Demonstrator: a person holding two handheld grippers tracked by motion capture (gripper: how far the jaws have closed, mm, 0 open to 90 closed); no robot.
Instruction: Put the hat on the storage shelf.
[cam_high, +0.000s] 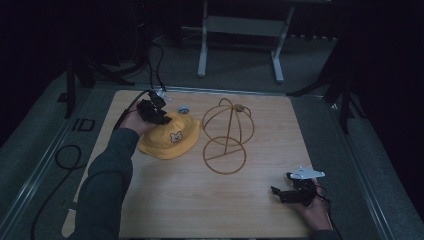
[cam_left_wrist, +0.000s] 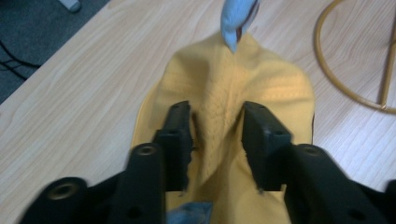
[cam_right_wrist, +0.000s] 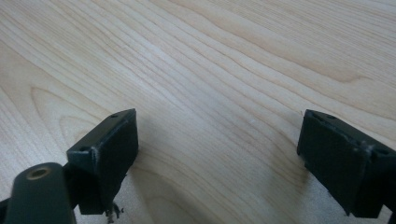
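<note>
The left gripper (cam_left_wrist: 215, 140) has its jaws pinched on a raised fold of the yellow hat (cam_left_wrist: 219, 93), the pads pressing a ridge of fabric from either side, which reads as a grip on the crown meant for lifting the hat rather than dragging it by the brim. The hat lies on the wooden table (cam_high: 165, 210) just left of the wire hat stand (cam_high: 227, 135), near enough that the stand looks like where it is bound (a judgement, not a thing seen). The right gripper (cam_right_wrist: 217, 158) hangs with its jaws wide apart over bare wood, well away at the near right corner, probably waiting its turn.

The left gripper view gives the gathered fold, a pale blue tab (cam_left_wrist: 236, 21) at the hat's far edge and a curve of the stand's base ring. The high view gives instead the bear patch (cam_high: 175, 136) on the hat's front, the whole stand and both hands' spacing
</note>
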